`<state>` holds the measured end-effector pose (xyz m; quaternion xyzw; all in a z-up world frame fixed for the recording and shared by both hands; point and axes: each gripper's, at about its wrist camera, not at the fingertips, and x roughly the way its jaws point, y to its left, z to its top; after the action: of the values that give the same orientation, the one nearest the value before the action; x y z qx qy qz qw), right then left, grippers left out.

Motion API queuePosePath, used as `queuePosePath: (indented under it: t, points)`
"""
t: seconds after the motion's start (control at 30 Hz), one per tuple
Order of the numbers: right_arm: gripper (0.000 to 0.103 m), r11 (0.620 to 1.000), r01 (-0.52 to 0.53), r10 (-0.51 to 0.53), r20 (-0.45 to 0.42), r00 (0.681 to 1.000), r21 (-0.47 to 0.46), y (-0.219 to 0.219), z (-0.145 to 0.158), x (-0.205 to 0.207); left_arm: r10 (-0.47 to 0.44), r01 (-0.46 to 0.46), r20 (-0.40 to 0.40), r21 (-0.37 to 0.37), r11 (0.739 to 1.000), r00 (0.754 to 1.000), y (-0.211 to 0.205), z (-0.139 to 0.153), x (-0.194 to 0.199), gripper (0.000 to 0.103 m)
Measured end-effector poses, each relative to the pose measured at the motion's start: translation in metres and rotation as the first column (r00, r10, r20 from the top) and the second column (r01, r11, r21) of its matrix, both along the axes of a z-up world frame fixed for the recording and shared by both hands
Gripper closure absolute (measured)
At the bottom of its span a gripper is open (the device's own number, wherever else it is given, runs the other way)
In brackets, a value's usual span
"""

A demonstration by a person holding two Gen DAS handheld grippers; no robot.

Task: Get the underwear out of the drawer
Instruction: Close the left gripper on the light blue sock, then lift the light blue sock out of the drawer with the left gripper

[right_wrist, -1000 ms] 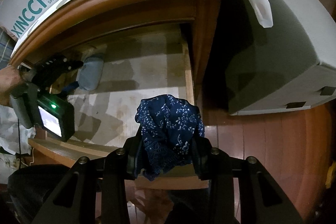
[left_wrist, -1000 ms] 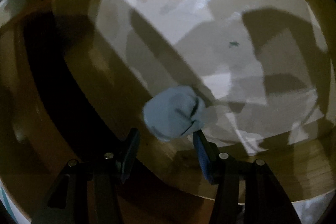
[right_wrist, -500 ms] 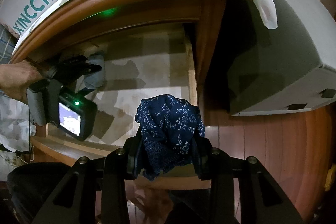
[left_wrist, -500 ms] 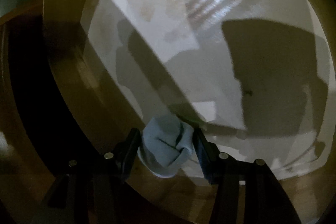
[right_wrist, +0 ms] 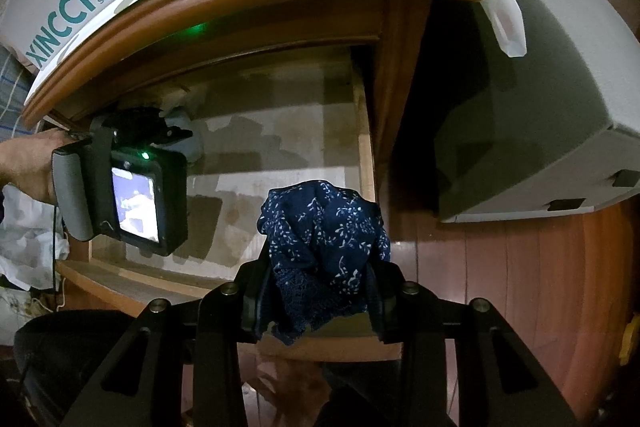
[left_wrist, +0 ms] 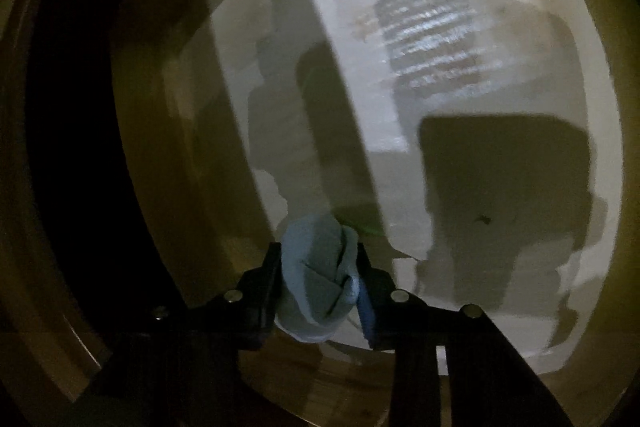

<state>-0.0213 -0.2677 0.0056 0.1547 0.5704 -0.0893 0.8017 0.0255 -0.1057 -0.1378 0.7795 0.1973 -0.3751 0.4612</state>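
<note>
Pale blue underwear [left_wrist: 316, 279], low centre in the left view, sits between the closing left gripper [left_wrist: 320, 283] jaws, pads touching it, over the drawer [left_wrist: 460, 107] floor. Right gripper [right_wrist: 320, 291] clamps navy underwear [right_wrist: 324, 251], bottom centre.

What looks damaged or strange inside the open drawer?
The drawer's pale lining is stained and blotchy, with patches that look worn or peeled. Nothing is spilled, as far as can be seen.
</note>
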Motion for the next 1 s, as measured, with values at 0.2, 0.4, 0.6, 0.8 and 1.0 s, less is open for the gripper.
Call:
queuePosePath:
  t: [0.2,0.4,0.6,0.8,1.0]
  points:
    - [0.067,1.0,-0.001,0.001,-0.002,1.0,-0.005,-0.001,0.0,0.001,0.063,-0.063,-0.028,-0.015,0.998,0.998,-0.002,0.011,0.004,0.07]
    - [0.067,1.0,0.003,-0.003,0.002,1.0,-0.01,-0.002,-0.001,0.002,0.116,-0.118,-0.045,-0.045,0.992,0.992,-0.004,0.012,0.0,0.07]
    - [0.067,1.0,0.007,-0.007,0.005,1.0,-0.018,-0.004,-0.001,0.002,0.173,-0.179,-0.067,-0.093,0.98,0.983,0.001,0.033,0.014,0.07]
    - [0.067,0.999,0.004,-0.004,-0.001,1.0,-0.034,-0.003,-0.001,0.003,0.251,-0.265,-0.1,-0.184,0.946,0.963,-0.018,0.042,0.022,0.07]
    - [0.067,0.999,0.003,-0.003,-0.002,1.0,-0.047,-0.002,-0.002,0.004,0.342,-0.379,-0.175,-0.271,0.885,0.923,-0.015,0.062,0.028,0.07]
